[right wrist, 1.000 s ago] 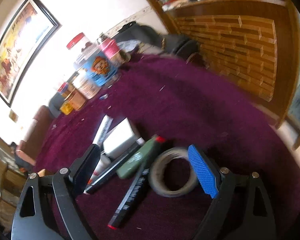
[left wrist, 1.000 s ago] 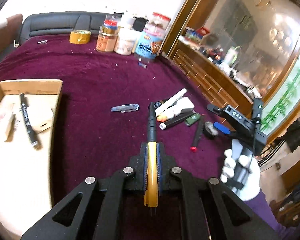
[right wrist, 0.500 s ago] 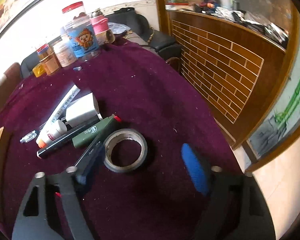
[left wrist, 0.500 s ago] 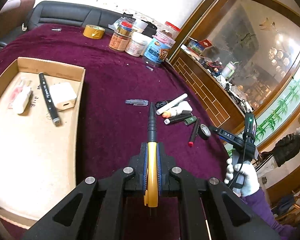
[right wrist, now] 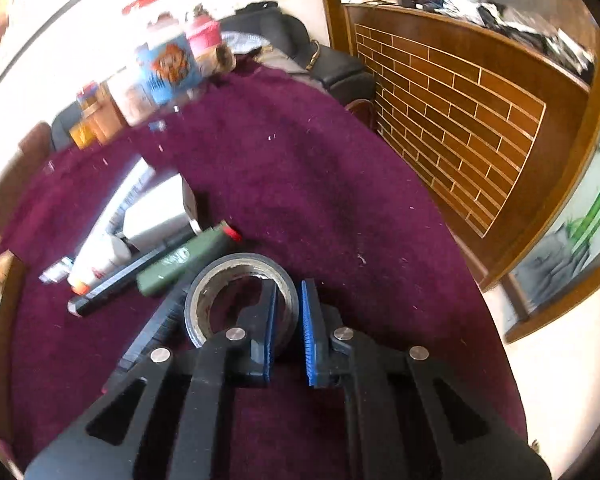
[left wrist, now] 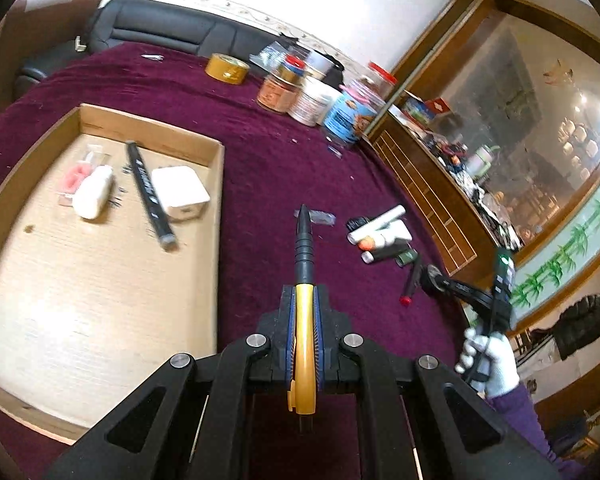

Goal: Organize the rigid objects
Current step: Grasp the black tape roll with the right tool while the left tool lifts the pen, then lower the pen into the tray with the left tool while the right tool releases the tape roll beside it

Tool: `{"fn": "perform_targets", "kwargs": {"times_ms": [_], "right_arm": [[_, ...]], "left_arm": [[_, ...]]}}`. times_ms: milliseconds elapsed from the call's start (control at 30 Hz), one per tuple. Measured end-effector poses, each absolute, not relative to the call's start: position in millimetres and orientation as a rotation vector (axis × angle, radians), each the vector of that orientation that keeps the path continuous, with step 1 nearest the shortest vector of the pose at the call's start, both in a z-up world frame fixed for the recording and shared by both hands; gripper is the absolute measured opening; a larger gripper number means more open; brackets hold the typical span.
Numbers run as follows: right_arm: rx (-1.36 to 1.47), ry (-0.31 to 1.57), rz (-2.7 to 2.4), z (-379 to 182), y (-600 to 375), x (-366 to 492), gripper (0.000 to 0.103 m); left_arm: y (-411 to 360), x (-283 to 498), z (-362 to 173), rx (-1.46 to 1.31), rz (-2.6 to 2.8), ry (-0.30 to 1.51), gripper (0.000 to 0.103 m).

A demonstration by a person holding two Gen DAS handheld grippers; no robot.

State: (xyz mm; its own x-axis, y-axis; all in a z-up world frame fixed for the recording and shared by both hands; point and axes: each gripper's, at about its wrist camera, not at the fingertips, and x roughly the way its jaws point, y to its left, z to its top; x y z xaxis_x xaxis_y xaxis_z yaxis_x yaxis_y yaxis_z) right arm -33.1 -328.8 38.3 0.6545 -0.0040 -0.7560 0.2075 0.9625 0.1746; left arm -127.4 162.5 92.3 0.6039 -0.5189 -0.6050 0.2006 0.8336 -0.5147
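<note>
My left gripper (left wrist: pixel 303 312) is shut on a yellow and black pen (left wrist: pixel 303 248) and holds it above the purple cloth, right of the cardboard tray (left wrist: pixel 216 216). The tray holds a black marker (left wrist: pixel 150 196), a white charger block (left wrist: pixel 182 192) and a white and pink item (left wrist: pixel 90 188). My right gripper (right wrist: pixel 288 296) is shut on the near wall of a black tape roll (right wrist: pixel 220 280), one finger inside the ring, one outside. It also shows in the left wrist view (left wrist: pixel 460 288). A pile of markers and tubes (right wrist: pixel 140 248) lies left of the roll.
Jars and tins (left wrist: pixel 320 96) and a yellow tape roll (left wrist: pixel 226 68) stand at the table's far edge. A wooden cabinet (right wrist: pixel 480 120) runs along the right. A small clear item (left wrist: pixel 320 218) lies on the cloth near the pen tip.
My right gripper has moved down onto the tape roll and shut on its wall. My left gripper has drawn back and up with the pen; more of the tray shows.
</note>
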Motion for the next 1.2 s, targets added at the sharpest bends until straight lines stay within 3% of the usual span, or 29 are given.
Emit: {"fn": "perform_targets", "kwargs": {"times_ms": [267, 567, 967, 1200], "right_arm": [[0.271, 0.774, 0.007, 76.9, -298.1, -54.6, 0.009], [0.204, 0.781, 0.274, 88.2, -176.2, -45.5, 0.009], [0.126, 0.874, 0.536, 77.2, -32.3, -24.1, 0.009], [0.027, 0.944, 0.602, 61.4, 34.4, -12.2, 0.01]], "left_arm": [[227.7, -127.6, 89.0, -0.457, -0.284, 0.807, 0.006], [281.9, -104.6, 60.1, -0.408, -0.087, 0.957, 0.006], [259.5, -45.4, 31.5, -0.329, -0.098, 1.126, 0.006], [261.7, -13.0, 33.0, -0.392, -0.078, 1.116, 0.006]]}}
